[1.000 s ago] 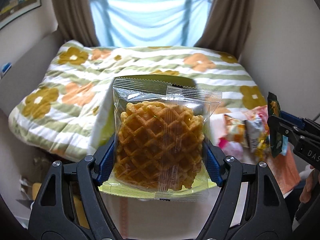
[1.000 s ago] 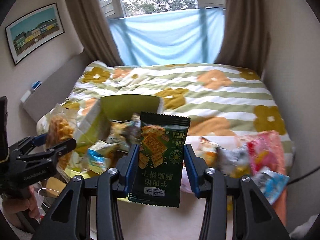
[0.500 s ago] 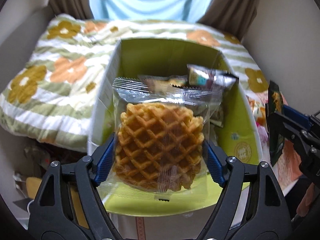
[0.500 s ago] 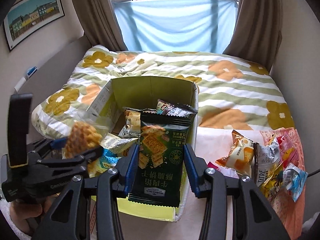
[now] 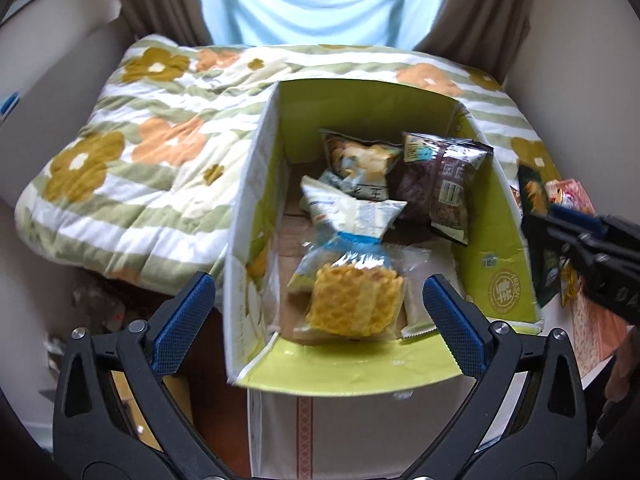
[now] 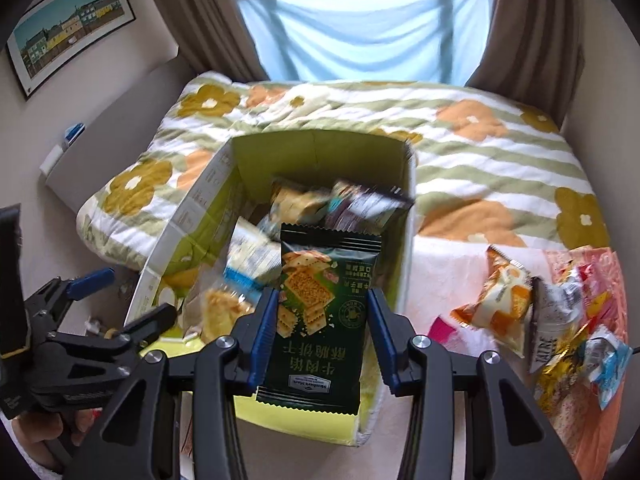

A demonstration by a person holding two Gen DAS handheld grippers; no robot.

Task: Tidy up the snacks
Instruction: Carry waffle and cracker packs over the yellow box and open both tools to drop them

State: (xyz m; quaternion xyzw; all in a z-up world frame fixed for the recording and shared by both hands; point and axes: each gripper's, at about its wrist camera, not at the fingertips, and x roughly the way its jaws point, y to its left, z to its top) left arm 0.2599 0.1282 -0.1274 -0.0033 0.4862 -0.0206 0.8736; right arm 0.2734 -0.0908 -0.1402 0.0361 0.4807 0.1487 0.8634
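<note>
The left tool, its jaws just sprung wide, has dropped the waffle packet into the green box ahead, while the right tool still clamps the dark cracker packet above it.

a: from my feed, the lime-green cardboard box looks matt, paper-faced. the clear glossy film waffle packet glints.

b: on mine, the dark green foil-look cracker packet has a satin sheen. the blue pads look rubbery and ribbed.

a: the flowered quilted cloth blanket seems soft, matt.
</note>
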